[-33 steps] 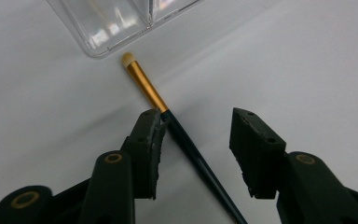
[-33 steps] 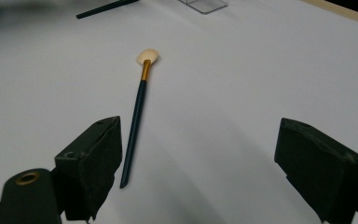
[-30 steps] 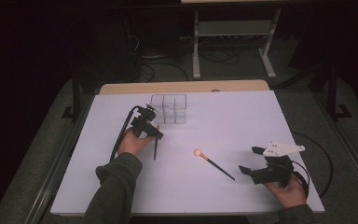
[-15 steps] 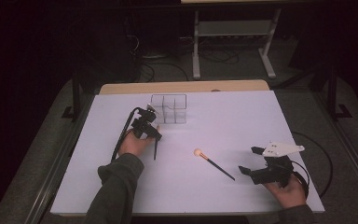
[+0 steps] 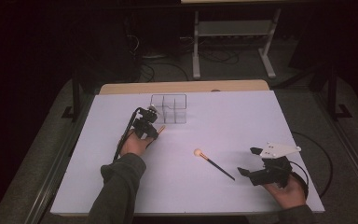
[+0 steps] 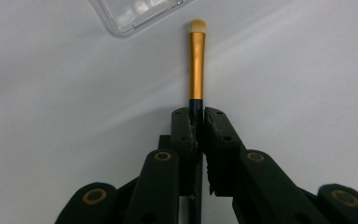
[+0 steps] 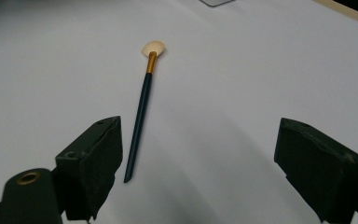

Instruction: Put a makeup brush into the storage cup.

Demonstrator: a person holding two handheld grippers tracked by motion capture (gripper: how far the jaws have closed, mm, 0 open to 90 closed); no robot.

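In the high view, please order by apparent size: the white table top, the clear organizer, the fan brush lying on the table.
1. white table top, by far the largest.
2. clear organizer and fan brush: unsure. The brush looks slightly longer but far thinner; the organizer covers more area.

The clear organizer (image 6: pixel 140 14) is cut off at the top edge.

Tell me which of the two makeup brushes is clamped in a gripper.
The small round-tipped brush, clamped by its dark handle in the left gripper beside the clear organizer. The fan-tipped brush lies free on the table.
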